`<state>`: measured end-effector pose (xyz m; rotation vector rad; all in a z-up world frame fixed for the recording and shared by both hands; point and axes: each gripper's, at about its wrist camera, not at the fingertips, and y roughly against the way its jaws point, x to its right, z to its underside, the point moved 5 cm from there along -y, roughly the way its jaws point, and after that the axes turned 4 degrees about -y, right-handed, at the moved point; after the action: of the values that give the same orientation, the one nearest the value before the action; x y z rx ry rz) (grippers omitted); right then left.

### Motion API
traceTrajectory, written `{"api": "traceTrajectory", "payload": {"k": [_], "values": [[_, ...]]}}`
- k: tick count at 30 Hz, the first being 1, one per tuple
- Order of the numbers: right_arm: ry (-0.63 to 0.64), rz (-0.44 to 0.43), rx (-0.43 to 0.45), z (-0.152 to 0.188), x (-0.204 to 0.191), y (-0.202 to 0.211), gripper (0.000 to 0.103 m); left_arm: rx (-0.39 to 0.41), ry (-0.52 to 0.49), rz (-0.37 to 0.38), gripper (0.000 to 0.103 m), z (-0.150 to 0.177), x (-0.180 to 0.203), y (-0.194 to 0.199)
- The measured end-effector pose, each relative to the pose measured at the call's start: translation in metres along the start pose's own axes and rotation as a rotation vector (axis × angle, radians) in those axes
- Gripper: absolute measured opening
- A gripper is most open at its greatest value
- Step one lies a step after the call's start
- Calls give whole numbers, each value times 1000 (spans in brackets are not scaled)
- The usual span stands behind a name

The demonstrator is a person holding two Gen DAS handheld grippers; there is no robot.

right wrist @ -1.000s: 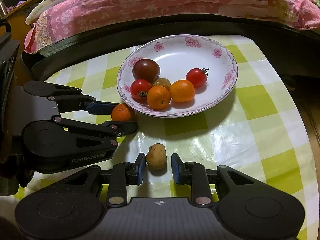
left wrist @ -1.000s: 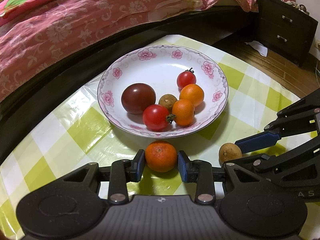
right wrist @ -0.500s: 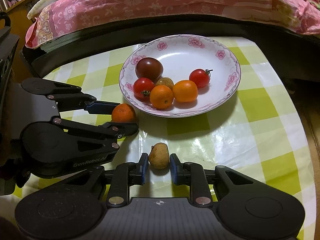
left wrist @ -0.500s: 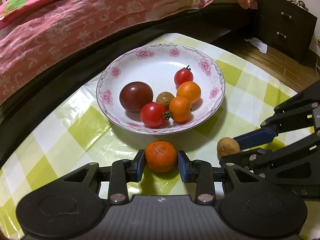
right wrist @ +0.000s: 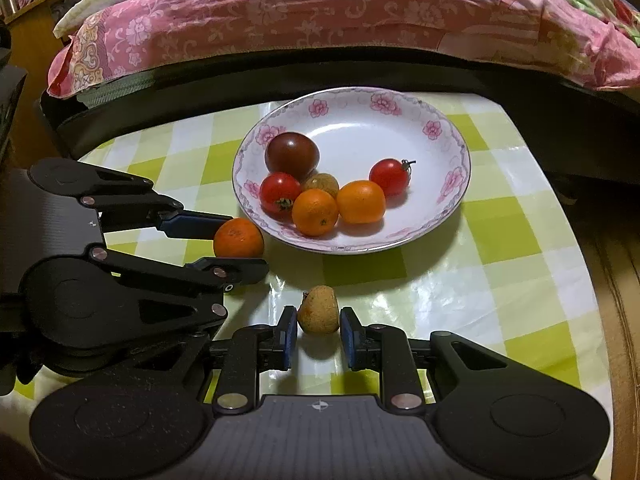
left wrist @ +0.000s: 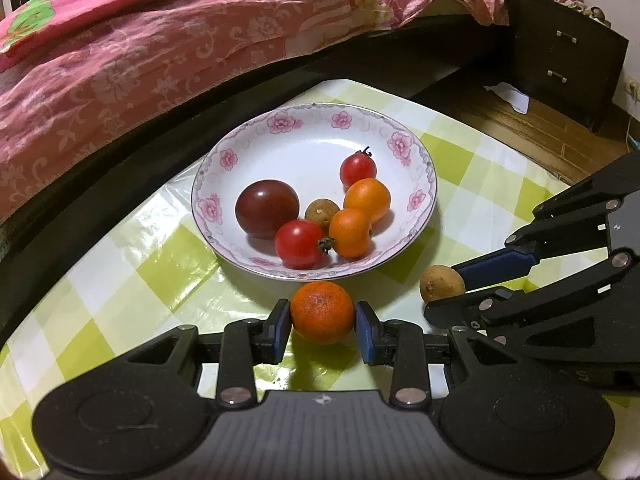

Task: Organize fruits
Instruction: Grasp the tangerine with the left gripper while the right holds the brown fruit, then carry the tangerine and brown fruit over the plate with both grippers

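A white floral plate (left wrist: 416, 184) (right wrist: 448, 136) sits on the green checked tablecloth and holds a dark tomato (left wrist: 267, 208), two red tomatoes, two small oranges and a brown longan. My left gripper (left wrist: 322, 326) is shut on an orange mandarin (left wrist: 322, 312) (right wrist: 238, 237), lifted just in front of the plate. My right gripper (right wrist: 319, 330) is shut on a brown longan (right wrist: 319, 309) (left wrist: 441, 282), lifted off the cloth to the right of the mandarin.
A bed with a pink floral cover (left wrist: 160, 48) and a dark frame runs along the far side of the table. A dark drawer cabinet (left wrist: 568, 56) stands at the back right on a wood floor. The table edge falls off at the right (right wrist: 576, 240).
Both grippers have risen and pulled back a little with their fruit. The right jaws closed onto the longan, which has lifted off the cloth and tilted.
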<state>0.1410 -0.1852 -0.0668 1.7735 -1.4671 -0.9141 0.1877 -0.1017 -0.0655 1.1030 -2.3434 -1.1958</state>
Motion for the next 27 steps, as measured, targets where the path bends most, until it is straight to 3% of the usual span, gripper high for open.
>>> {"api": "traceTrajectory", "payload": {"k": [17, 27], "values": [[-2, -14, 22, -4, -1, 9, 19, 26, 20, 0, 41, -5, -3, 14], [-9, 10, 79, -23, 3, 13, 20, 71, 57, -36, 41, -26, -15, 16]]}}
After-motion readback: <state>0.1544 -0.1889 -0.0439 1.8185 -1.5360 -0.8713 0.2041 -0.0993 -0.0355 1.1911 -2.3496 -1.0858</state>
